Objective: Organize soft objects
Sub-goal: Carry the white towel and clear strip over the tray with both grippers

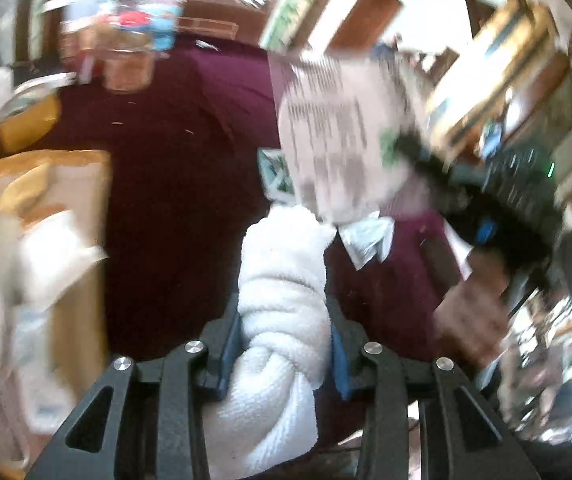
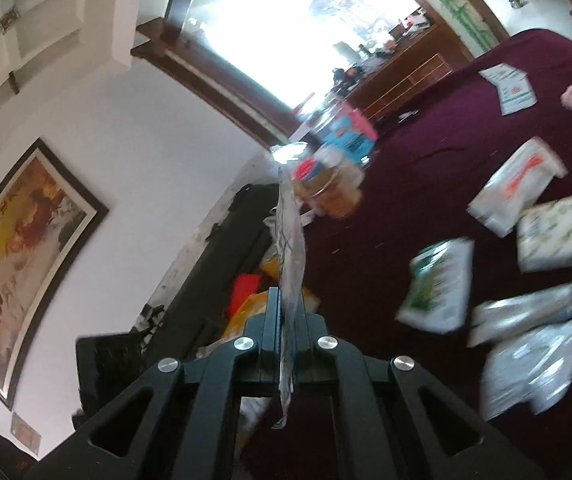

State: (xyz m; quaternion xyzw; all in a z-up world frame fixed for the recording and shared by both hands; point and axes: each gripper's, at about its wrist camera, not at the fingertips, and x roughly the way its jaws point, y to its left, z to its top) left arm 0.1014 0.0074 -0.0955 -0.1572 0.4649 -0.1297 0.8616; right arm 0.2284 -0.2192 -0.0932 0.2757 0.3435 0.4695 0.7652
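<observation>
Our left tool (image 1: 286,344) clamps the rolled towel (image 1: 282,320); the right tool (image 2: 286,320), closed, pinches a thin packet (image 2: 290,240) (edge only), which may slip loose mid-swing.

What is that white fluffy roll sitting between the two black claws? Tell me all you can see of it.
The white rolled terry towel looks soft and looped, twisted into a thick knotted bundle. It stands lengthwise between the left gripper, whose blue pads press its sides. Its far end reaches towards a blurred printed packet. Below it lies the maroon cloth.
</observation>
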